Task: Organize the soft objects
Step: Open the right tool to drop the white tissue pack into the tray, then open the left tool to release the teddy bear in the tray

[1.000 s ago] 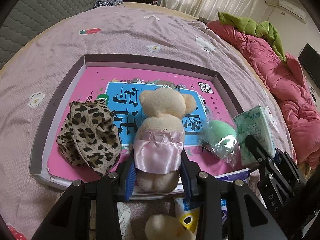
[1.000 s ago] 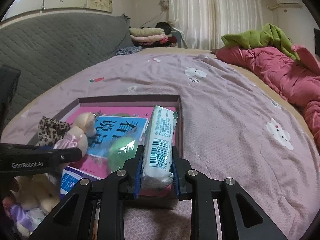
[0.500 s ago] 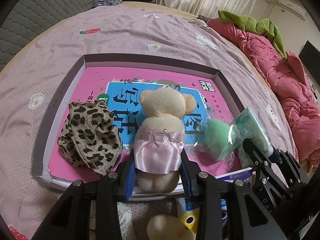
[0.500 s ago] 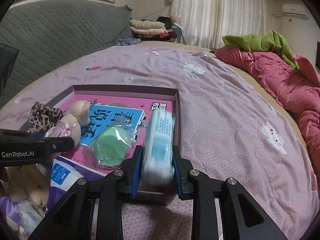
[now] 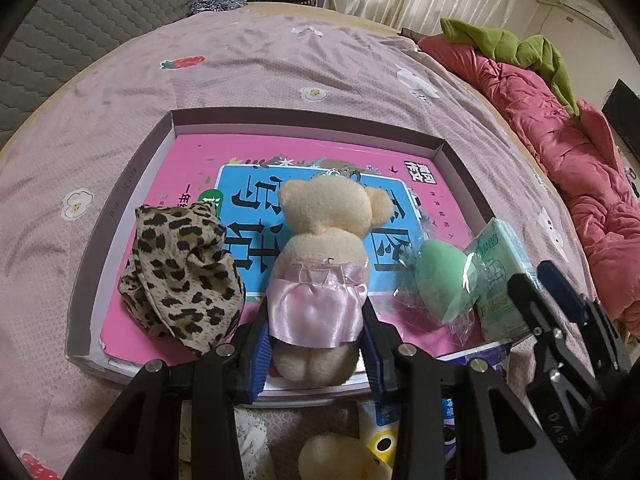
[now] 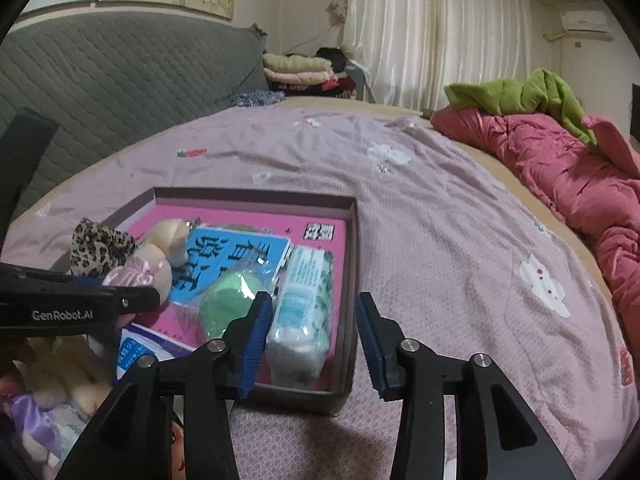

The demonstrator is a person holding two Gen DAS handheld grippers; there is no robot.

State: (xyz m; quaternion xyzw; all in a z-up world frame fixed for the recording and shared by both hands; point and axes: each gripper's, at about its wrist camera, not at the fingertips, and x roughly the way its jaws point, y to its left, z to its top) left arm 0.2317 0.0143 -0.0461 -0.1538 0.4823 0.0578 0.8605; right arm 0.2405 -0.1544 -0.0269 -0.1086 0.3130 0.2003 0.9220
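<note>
A shallow box (image 5: pixel 120 200) lies on the mauve bedsheet (image 5: pixel 240 64), and a pink book (image 5: pixel 192 152) with a blue panel covers its floor. The left gripper (image 5: pixel 316 344) is clenched on a cream teddy bear (image 5: pixel 324 216) in a pink satin skirt: its 2 blue pads press the bear's lower body from either side, at the near edge of the box, with the bear's head pointing toward the far wall. Just left of the bear, a leopard-print cloth (image 5: pixel 180 276) sits bunched on the book. To the bear's right, a green sponge (image 5: pixel 440 276) in clear wrapping lies touching a tissue pack (image 5: pixel 500 276), which fills the box's right near corner. In the right wrist view, the right gripper (image 6: pixel 316 340) has its jaws opening; the tissue pack (image 6: pixel 304 304) lies lengthwise along the right wall of the box (image 6: pixel 352 264), between the spread fingers but nearer the left one, and whether that pad touches the pack I cannot tell. The right finger hangs outside the box wall, over the sheet. The green sponge (image 6: pixel 228 304) rests just left of the pack. Before the box, another plush toy (image 5: pixel 340 456) and some printed packets lie on the bed. A red quilt (image 6: pixel 560 168) with a green garment (image 6: pixel 516 96) on top is heaped well apart at the bed's right side.
</note>
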